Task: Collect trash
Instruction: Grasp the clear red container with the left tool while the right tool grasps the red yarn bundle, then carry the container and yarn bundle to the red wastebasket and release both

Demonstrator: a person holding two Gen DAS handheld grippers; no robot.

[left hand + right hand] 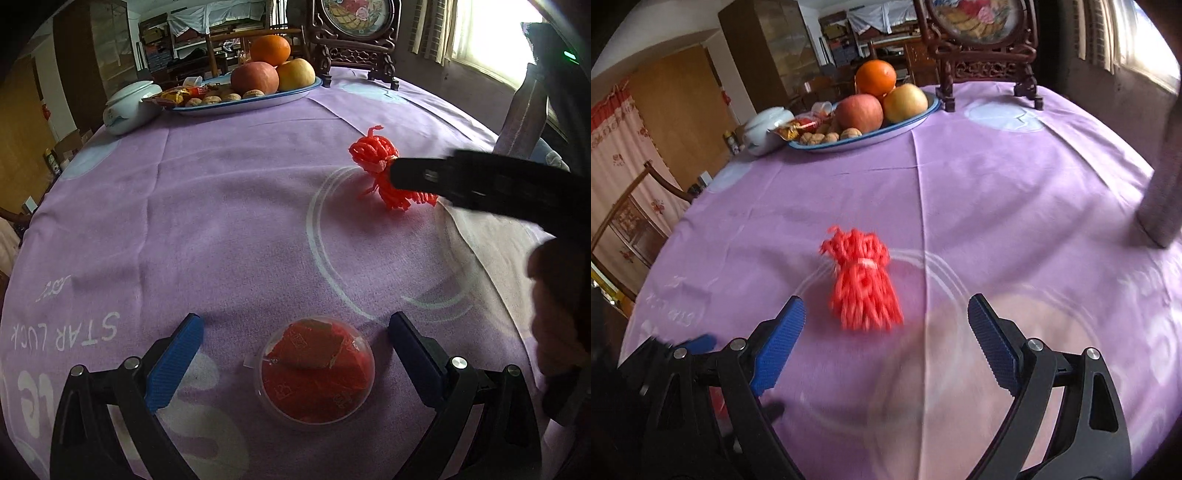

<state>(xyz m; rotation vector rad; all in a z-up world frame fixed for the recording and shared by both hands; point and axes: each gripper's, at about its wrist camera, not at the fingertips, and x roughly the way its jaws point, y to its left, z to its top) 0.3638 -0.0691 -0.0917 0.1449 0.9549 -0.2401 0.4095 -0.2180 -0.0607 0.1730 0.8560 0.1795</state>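
A clear round plastic cup (pixel 316 369) stuffed with red wrappers stands on the purple tablecloth (pixel 221 221). My left gripper (pixel 295 330) is open, its blue pads on either side of the cup without touching it. A red fruit-net bundle (pixel 862 284), tied with a white band, lies mid-table. My right gripper (pixel 886 308) is open just short of the bundle, which sits a little left of centre between the fingers. In the left wrist view the same red bundle (pixel 375 158) is partly hidden by a black finger (pixel 480 184) of the right gripper.
At the back a blue-rimmed tray (pixel 905 127) holds an orange, apples, walnuts and snack packets, with a white lidded jar (pixel 761 129) to its left. A carved wooden picture stand (pixel 990 66) stands at the far edge. A grey fabric-covered shape (pixel 1163 184) rises at the right. A hand (pixel 554 295) holds the right gripper.
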